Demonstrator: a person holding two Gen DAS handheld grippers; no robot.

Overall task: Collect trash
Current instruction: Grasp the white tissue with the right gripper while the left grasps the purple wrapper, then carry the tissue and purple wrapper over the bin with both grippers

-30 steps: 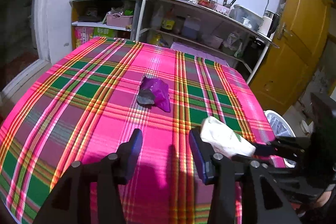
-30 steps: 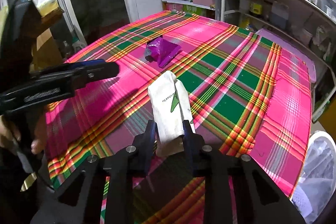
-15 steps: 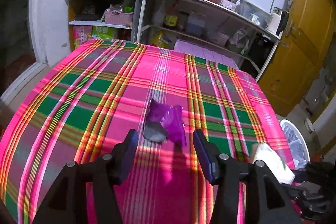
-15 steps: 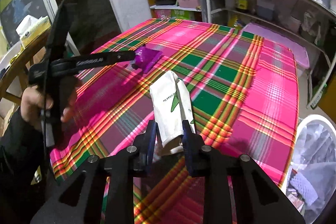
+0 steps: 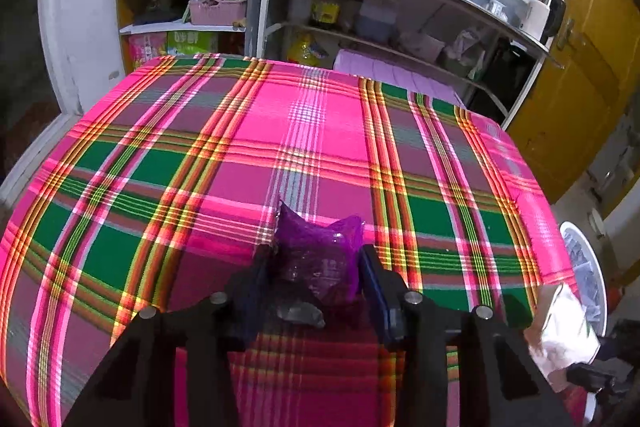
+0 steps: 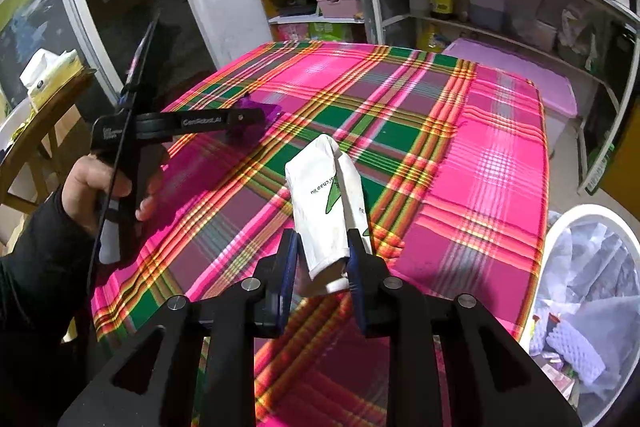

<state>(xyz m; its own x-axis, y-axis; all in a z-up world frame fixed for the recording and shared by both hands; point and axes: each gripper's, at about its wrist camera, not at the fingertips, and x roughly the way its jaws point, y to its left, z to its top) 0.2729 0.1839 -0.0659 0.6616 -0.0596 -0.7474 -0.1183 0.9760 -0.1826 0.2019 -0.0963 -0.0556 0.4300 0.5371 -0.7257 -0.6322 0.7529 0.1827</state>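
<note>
A crumpled purple wrapper (image 5: 320,251) lies on the plaid tablecloth (image 5: 304,147), between the fingers of my left gripper (image 5: 314,267). The jaws stand around it, still open, with the wrapper filling the gap. In the right wrist view the left gripper (image 6: 256,119) reaches over the purple wrapper (image 6: 250,107). My right gripper (image 6: 322,259) is shut on a white paper packet (image 6: 324,203) with green print and holds it above the table's near right part. The packet also shows in the left wrist view (image 5: 560,331).
A white bin (image 6: 588,291) lined with plastic and holding trash stands on the floor right of the table; it also shows in the left wrist view (image 5: 584,267). Shelves (image 5: 360,11) with bottles and pots stand behind the table. A wooden chair (image 6: 44,115) is at the left.
My left gripper has moved forward until the purple wrapper sits between its fingers. My right gripper has carried the white packet toward the right, nearer the bin.
</note>
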